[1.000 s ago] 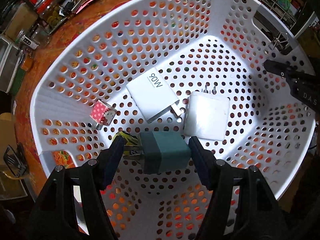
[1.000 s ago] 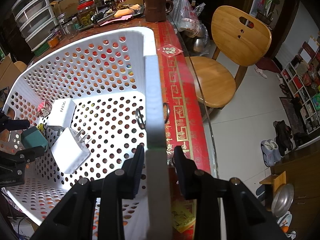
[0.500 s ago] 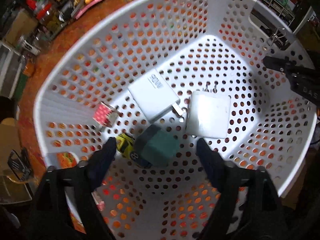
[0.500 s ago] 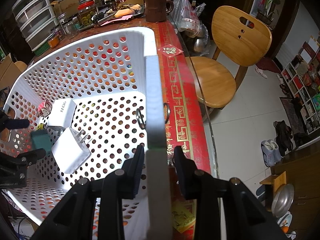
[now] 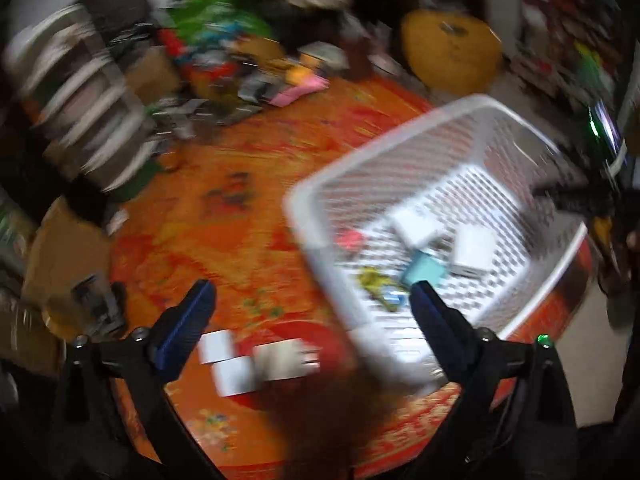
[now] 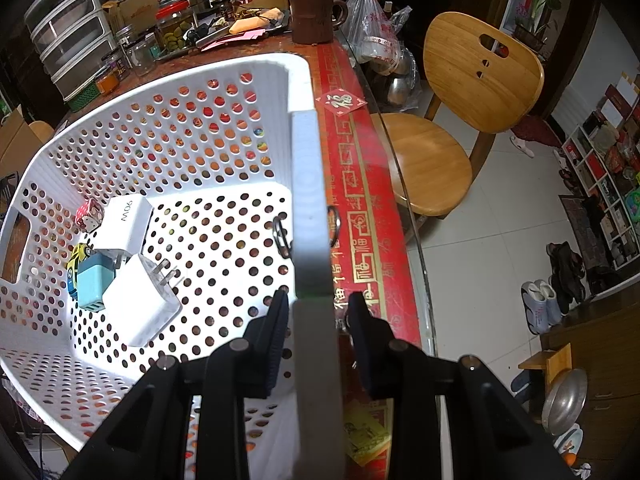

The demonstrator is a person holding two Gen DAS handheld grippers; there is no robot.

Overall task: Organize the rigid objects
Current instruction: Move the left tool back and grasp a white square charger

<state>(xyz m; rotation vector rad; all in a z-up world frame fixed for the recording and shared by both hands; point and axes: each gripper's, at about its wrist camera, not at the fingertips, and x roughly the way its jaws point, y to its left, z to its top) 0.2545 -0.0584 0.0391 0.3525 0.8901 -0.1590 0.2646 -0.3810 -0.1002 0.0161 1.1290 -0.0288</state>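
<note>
A white perforated basket (image 6: 188, 136) stands on the red table; it also shows blurred in the left wrist view (image 5: 384, 152). In it lie a teal charger (image 6: 94, 282), a white plug adapter (image 6: 140, 300), a white 90W charger (image 6: 126, 222), a pink patterned charger (image 6: 88, 216) and a yellow toy car (image 6: 76, 258). My right gripper (image 6: 318, 306) is shut on the basket's rim (image 6: 310, 208). My left gripper (image 5: 310, 304) is open and empty, outside the basket, above several white adapters (image 5: 256, 360) on the table.
A wooden chair (image 6: 460, 120) stands right of the table. A brown mug (image 6: 312, 16), jars and plastic drawers (image 6: 68, 36) crowd the table's far side. The glass table edge (image 6: 404, 208) runs beside the basket.
My left gripper opened and dropped the teal charger into the basket, then swung out left over the table. My right gripper has not moved.
</note>
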